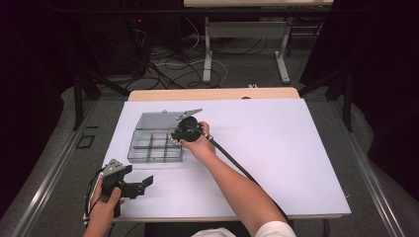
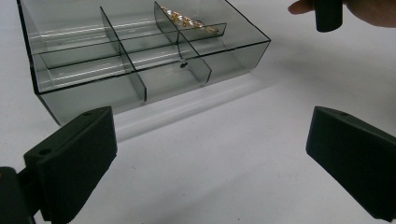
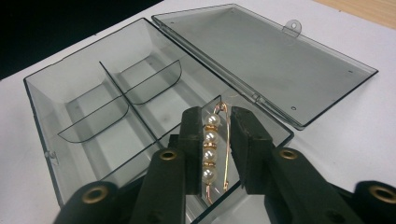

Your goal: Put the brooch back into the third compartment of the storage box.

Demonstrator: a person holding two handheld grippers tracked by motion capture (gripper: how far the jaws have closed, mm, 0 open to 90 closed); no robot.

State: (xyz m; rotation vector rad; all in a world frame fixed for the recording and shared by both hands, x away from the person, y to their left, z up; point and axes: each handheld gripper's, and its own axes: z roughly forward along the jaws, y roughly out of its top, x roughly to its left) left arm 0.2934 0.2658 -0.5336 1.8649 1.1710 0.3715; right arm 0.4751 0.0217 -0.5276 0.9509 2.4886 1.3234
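A smoky clear compartment box lies open on the white sheet, its lid flat behind it. A gold-wire pin with several pearls rests in the box's right rear compartment; in the left gripper view the pin lies alone against a divider. My right gripper hovers over that compartment. Its jaws stand narrowly apart on either side of the pin, above it. At the table's near left my left gripper is wide open and empty, pointing at the box.
The box's other compartments look bare. The open lid takes up the space behind the box. Bare white sheet spreads to the right of the right forearm. A wooden table edge runs along the back.
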